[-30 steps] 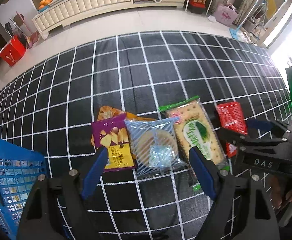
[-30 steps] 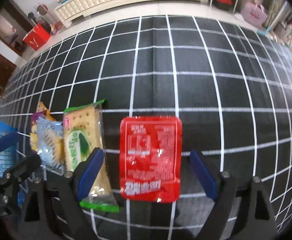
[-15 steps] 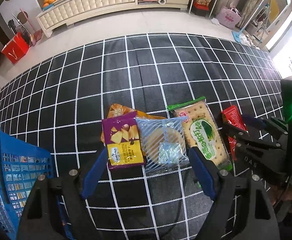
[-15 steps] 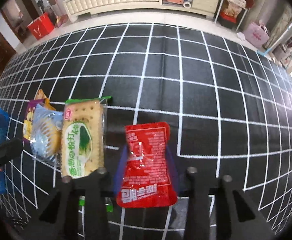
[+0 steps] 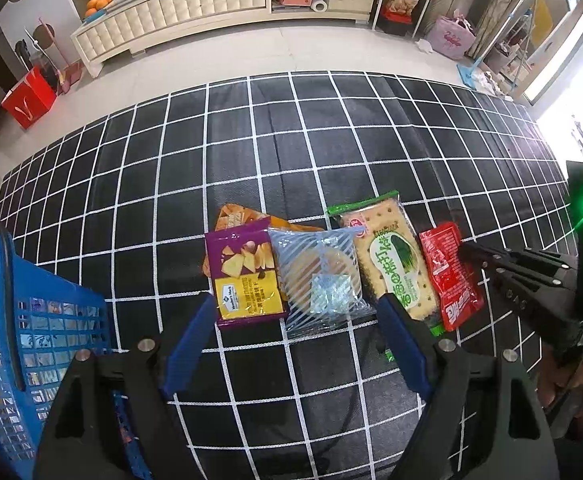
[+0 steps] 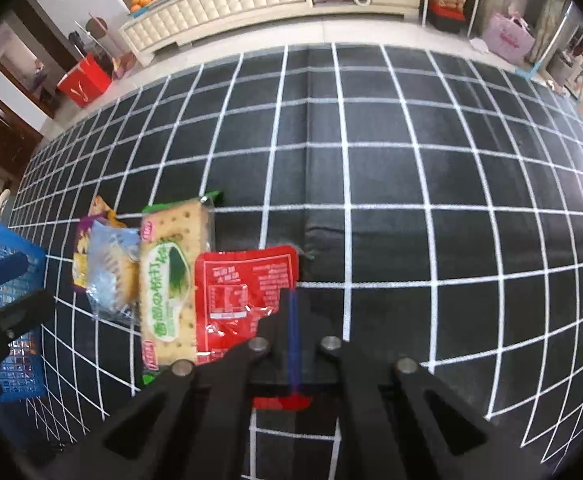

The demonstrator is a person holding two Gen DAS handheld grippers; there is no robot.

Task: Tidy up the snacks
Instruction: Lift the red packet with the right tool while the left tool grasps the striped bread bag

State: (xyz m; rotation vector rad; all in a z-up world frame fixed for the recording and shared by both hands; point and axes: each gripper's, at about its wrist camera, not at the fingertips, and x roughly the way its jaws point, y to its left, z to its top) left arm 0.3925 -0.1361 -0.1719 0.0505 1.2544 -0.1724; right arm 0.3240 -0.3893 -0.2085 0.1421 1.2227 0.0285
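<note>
The right gripper (image 6: 291, 300) was clamped tight, its jaws pressed together with the right edge of the red snack packet (image 6: 243, 300) pinched between them; the packet lay just beside the green cracker pack (image 6: 171, 280) on the black grid-patterned mat (image 6: 411, 200). The left gripper (image 5: 295, 320) hovered with its blue fingers (image 5: 189, 340) spread apart, holding nothing, above the near edges of the purple chip bag (image 5: 245, 276) and the clear striped biscuit packet (image 5: 319, 276). An orange packet (image 5: 235, 216) peeked out from under those two. A blue plastic basket (image 5: 31, 340) stood at the left of the mat, apart from the row of snacks.
</note>
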